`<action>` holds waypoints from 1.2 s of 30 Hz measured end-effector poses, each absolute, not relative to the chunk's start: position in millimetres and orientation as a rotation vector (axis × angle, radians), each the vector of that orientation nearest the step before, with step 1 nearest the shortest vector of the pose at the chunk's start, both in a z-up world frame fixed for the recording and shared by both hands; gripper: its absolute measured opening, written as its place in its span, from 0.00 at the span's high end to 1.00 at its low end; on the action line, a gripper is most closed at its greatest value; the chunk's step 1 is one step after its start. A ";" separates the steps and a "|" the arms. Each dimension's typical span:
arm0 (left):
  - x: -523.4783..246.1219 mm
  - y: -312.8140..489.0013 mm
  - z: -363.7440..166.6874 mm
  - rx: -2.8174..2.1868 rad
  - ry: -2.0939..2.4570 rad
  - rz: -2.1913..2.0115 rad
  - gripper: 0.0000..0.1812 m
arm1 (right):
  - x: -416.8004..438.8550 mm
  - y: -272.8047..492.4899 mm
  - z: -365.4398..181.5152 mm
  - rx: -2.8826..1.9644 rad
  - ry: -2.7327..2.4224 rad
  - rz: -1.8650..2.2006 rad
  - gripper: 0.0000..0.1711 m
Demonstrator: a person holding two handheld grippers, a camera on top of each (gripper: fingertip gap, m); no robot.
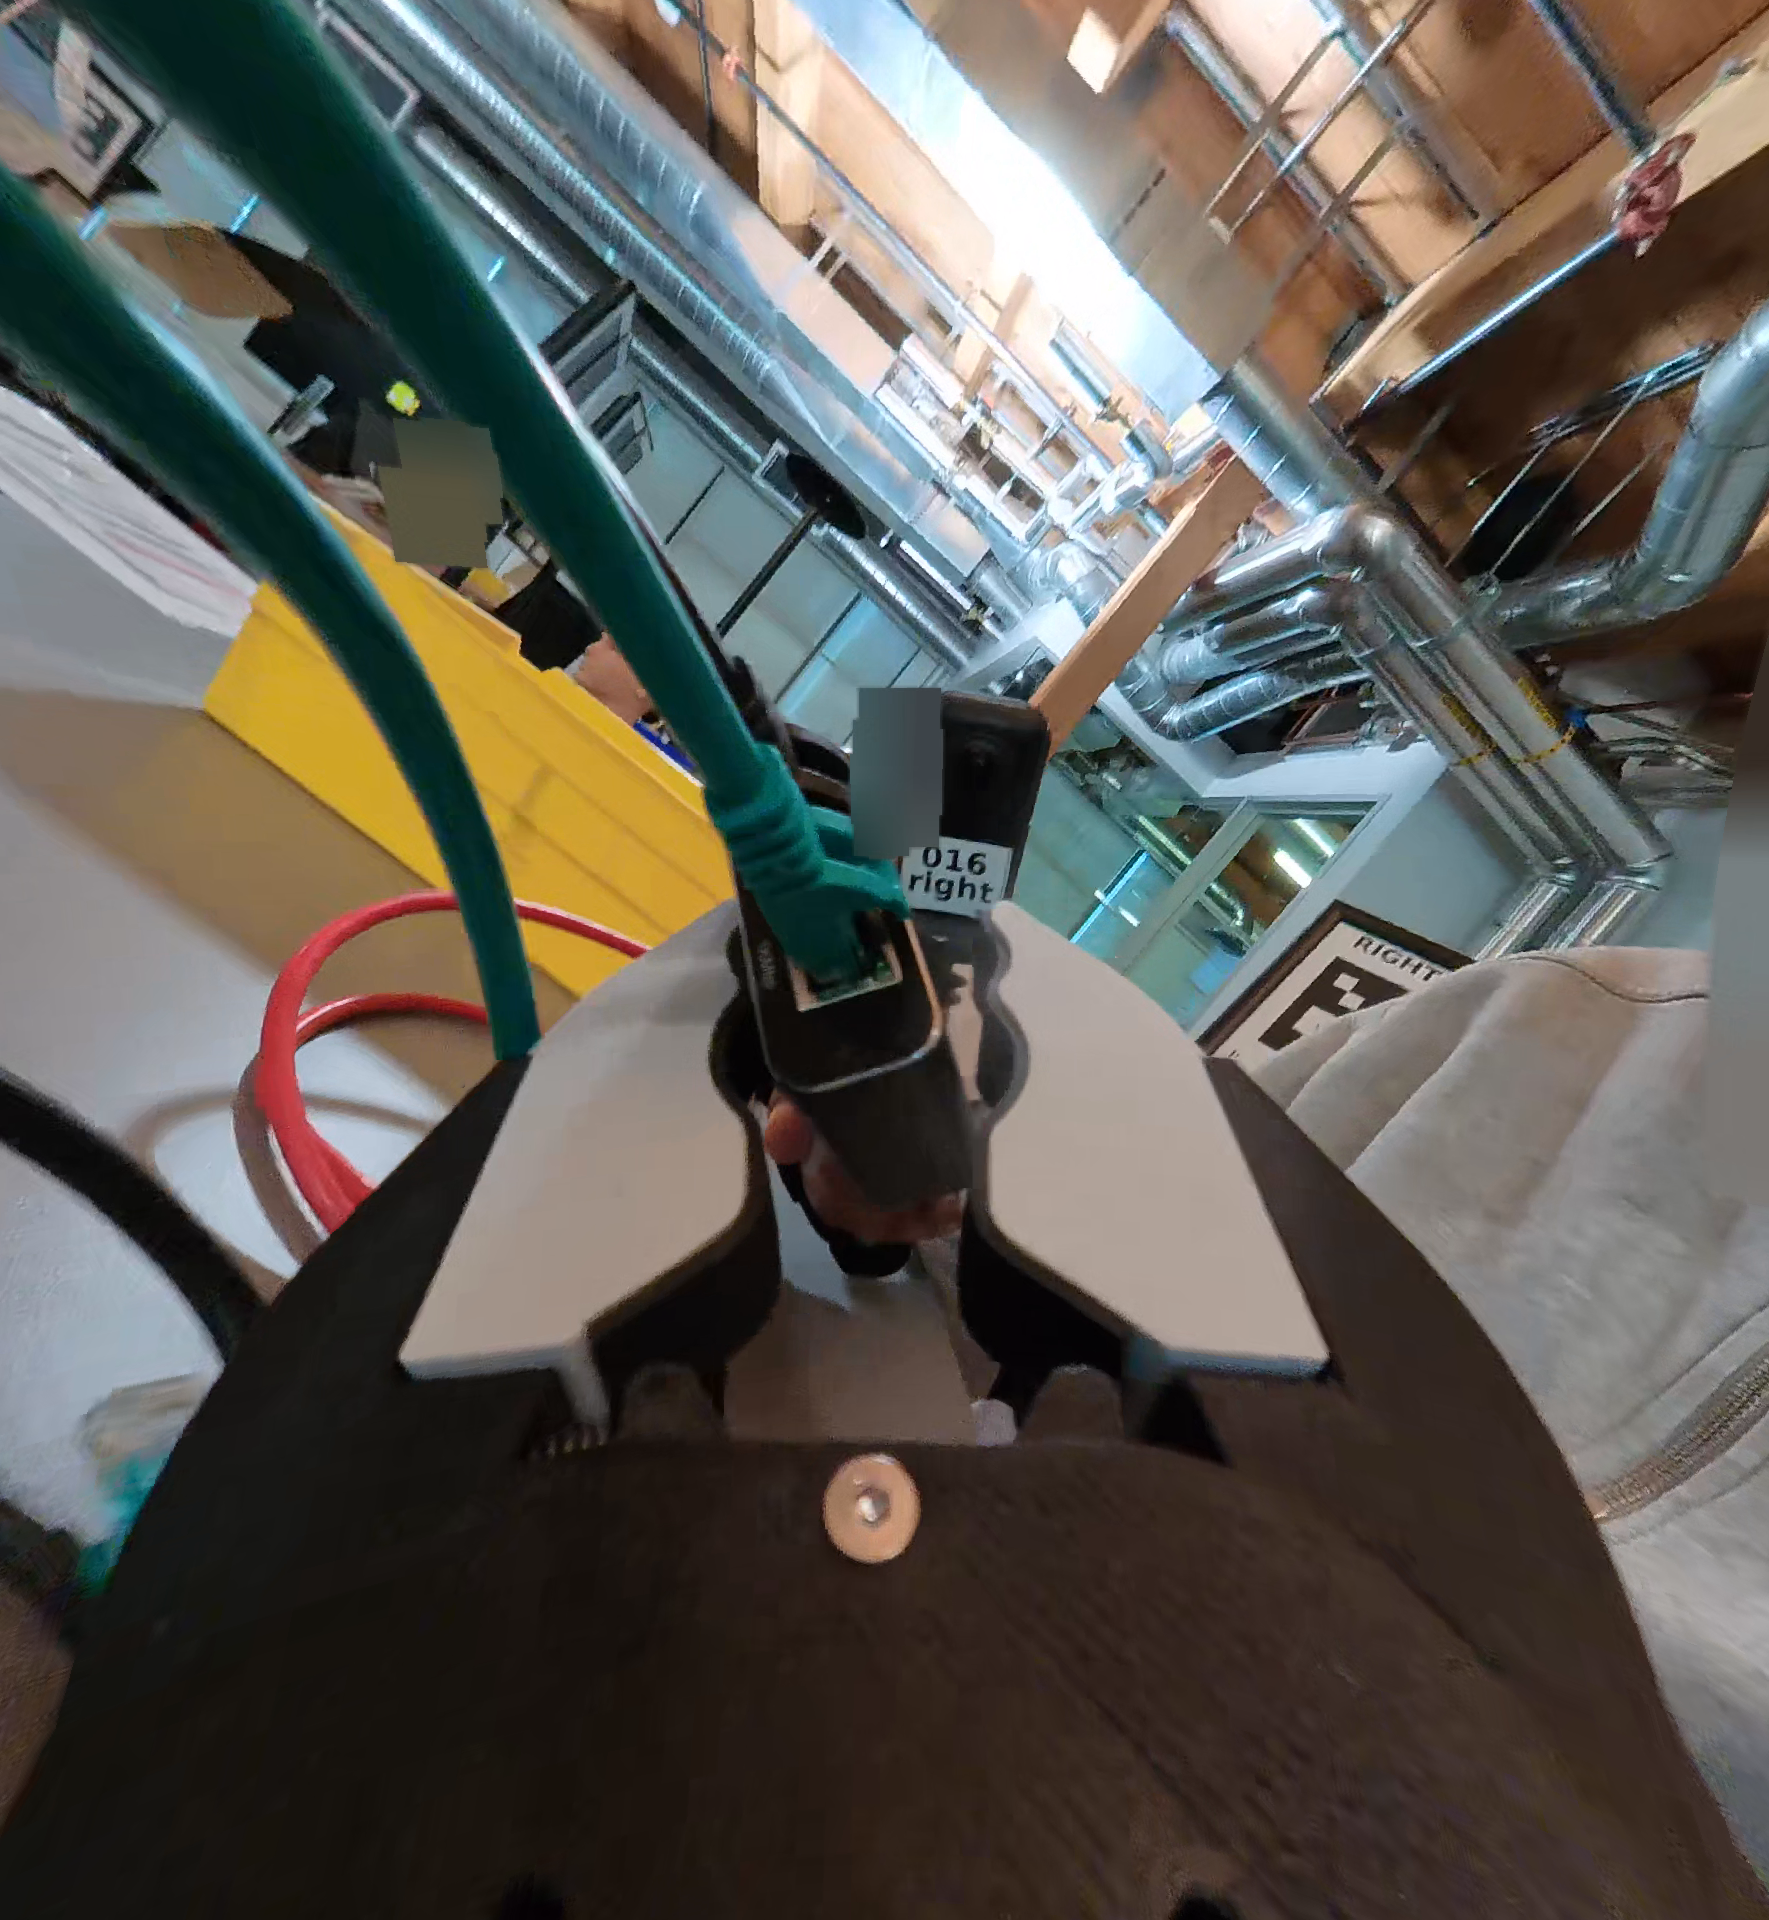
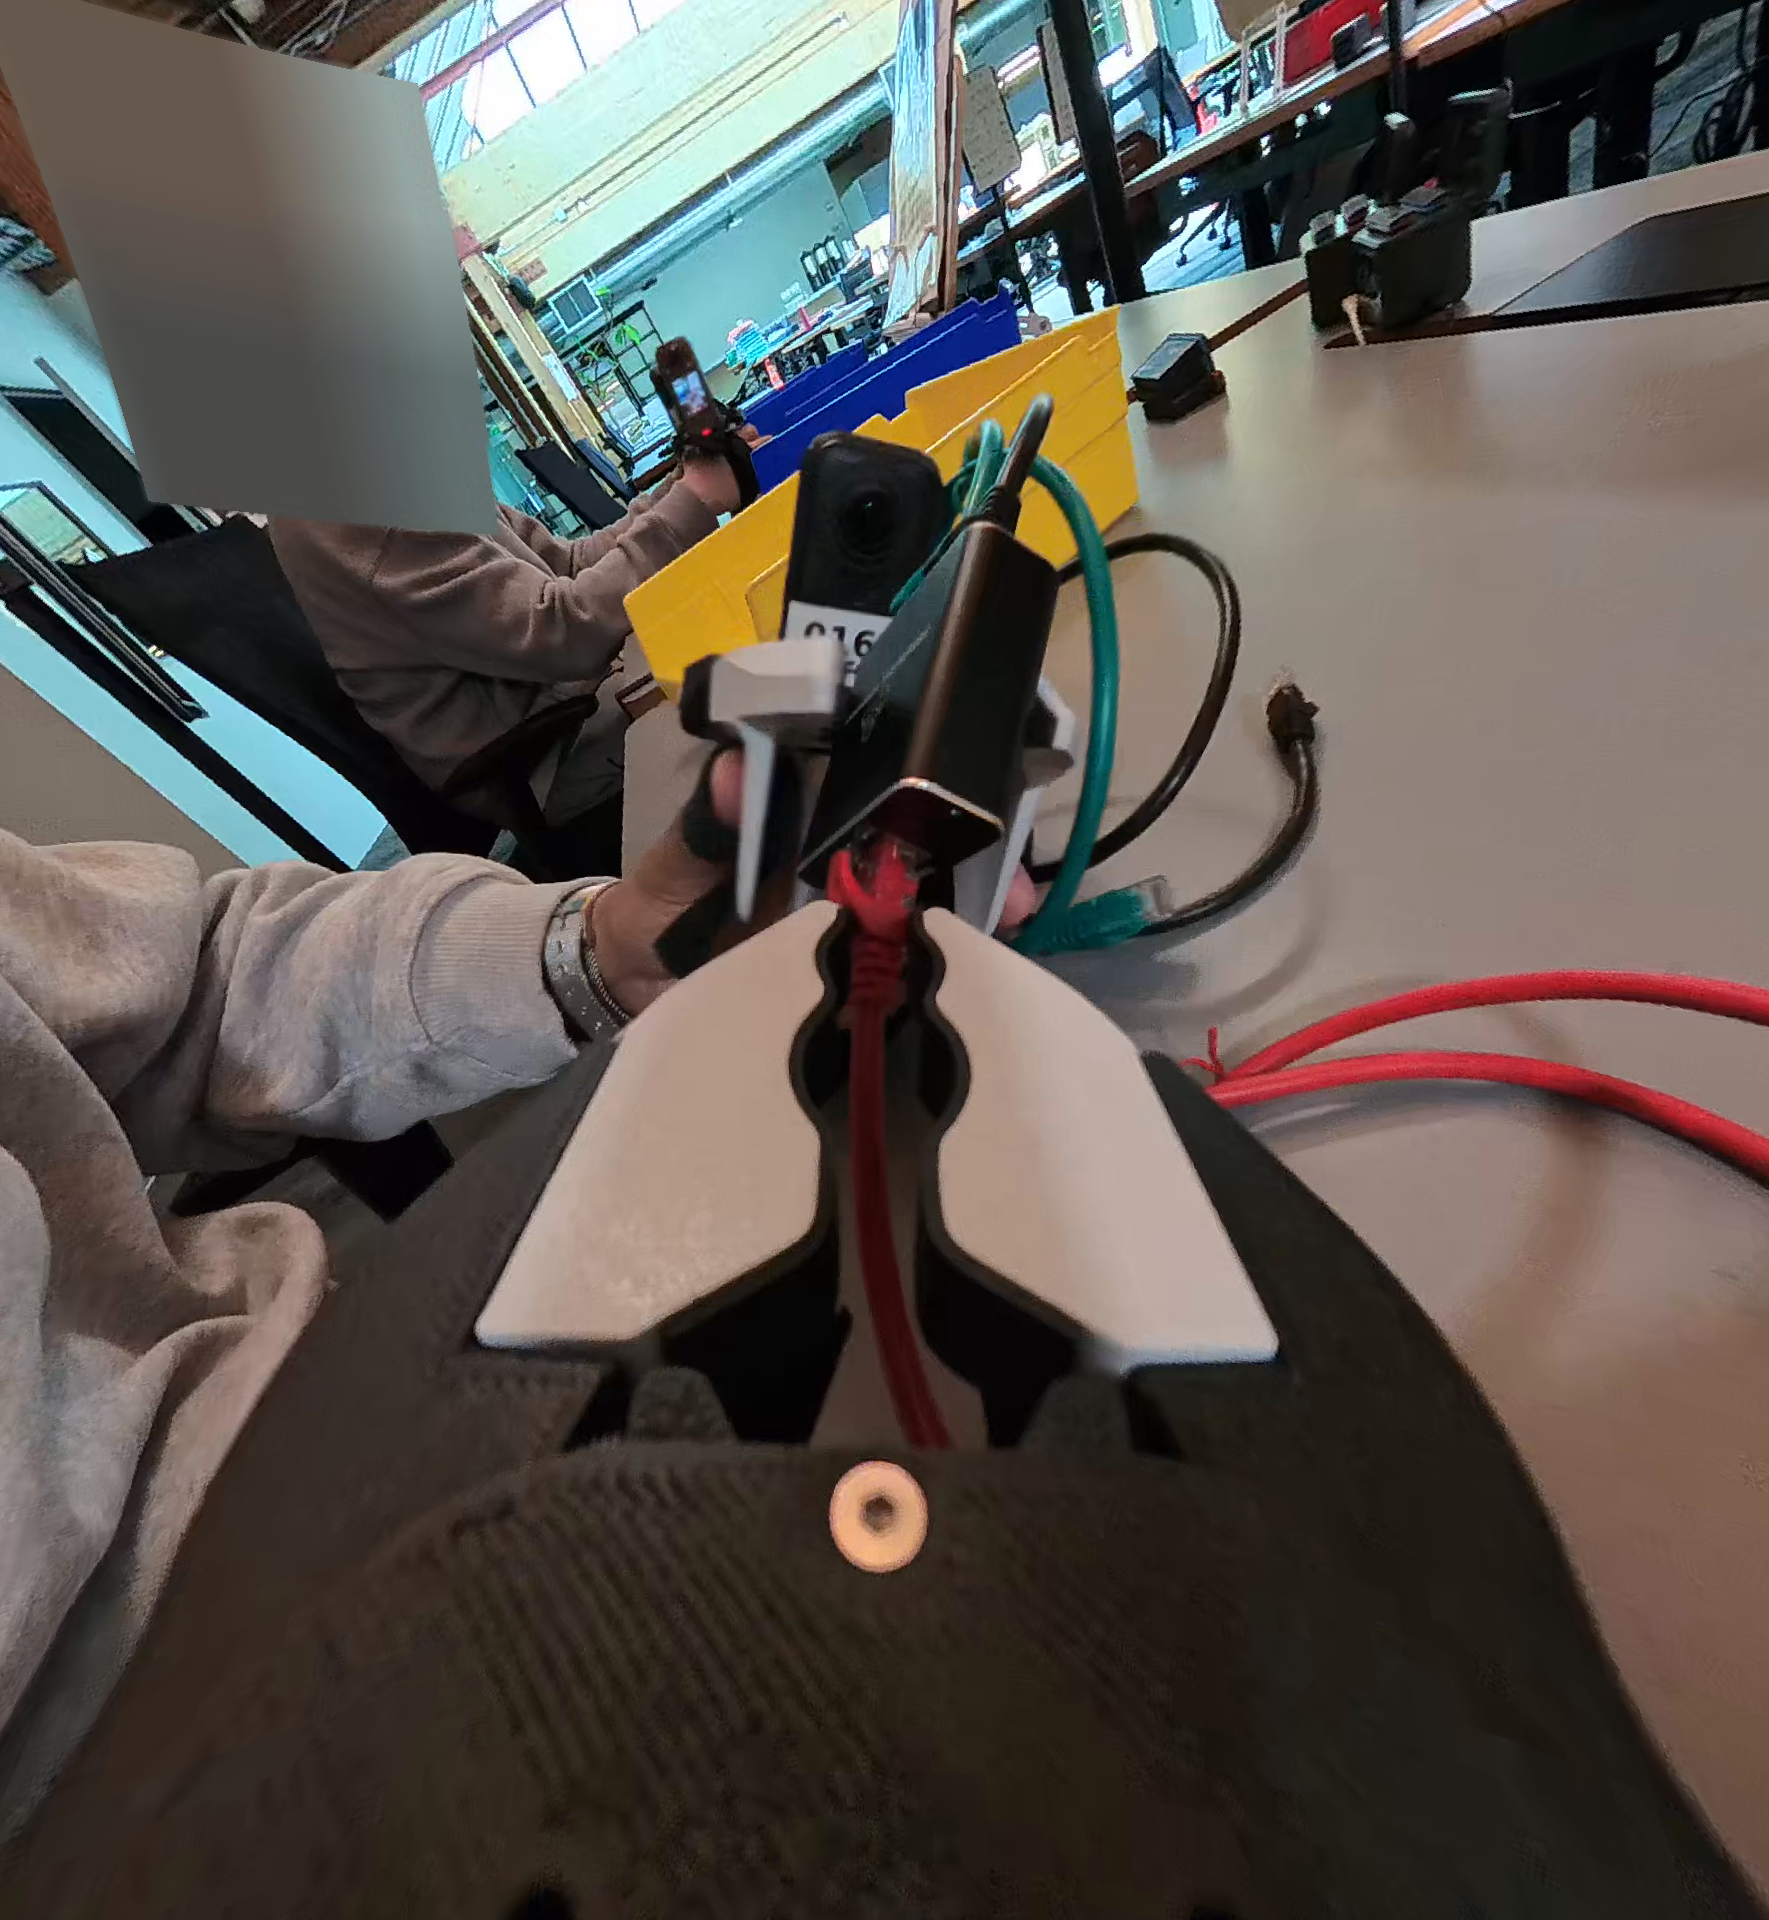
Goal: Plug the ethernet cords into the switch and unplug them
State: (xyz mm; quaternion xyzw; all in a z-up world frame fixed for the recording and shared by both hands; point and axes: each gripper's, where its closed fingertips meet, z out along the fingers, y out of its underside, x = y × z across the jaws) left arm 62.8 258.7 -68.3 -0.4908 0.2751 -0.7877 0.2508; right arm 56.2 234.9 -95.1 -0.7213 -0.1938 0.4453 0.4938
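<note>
Here, in the left wrist view, the left gripper (image 1: pixel 864 997) holds the switch (image 1: pixel 864 1049), a small dark box, clamped between its grey fingers (image 1: pixel 610 1164) and lifted above the table (image 1: pixel 49 831). A green cord (image 1: pixel 423 644) arcs down from the upper left, and its plug (image 1: pixel 807 883) sits in the port on the switch's upper end. A red cord (image 1: pixel 308 1049) lies coiled on the table to the left, beside a yellow bin (image 1: pixel 506 748). Behind the switch stands the other gripper's camera (its lower part bears a white label).

In the right wrist view, the right gripper (image 2: pixel 885 940) is closed narrowly on the red cord's plug (image 2: pixel 885 883), which meets the near end of the switch (image 2: pixel 921 727); whether it is fully seated is hard to tell. The red cord (image 2: pixel 885 1195) runs back between the fingers (image 2: pixel 693 1164), and more of it loops over the table (image 2: pixel 1482 779) at right. The left gripper (image 2: pixel 890 707) grips the switch from the far side. A green cord (image 2: pixel 1098 727) and a black cable (image 2: pixel 1223 675) curve behind, before the yellow bin (image 2: pixel 1025 416).
</note>
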 end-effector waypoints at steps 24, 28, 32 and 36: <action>70.5 250.9 -81.2 -1.402 0.923 -1.910 0.85 | 58.0 239.3 -106.7 -1.807 -0.488 0.985 0.90; 70.9 250.1 -81.3 -1.402 0.931 -1.903 0.85 | 58.3 239.1 -107.3 -1.813 -0.468 1.032 0.90; 72.2 248.1 -82.5 -1.411 0.944 -1.895 0.85 | 59.4 238.4 -109.2 -1.825 -0.475 1.038 0.91; 73.1 247.4 -82.7 -1.415 0.939 -1.898 0.85 | 60.4 238.8 -109.8 -1.833 -0.468 1.032 0.92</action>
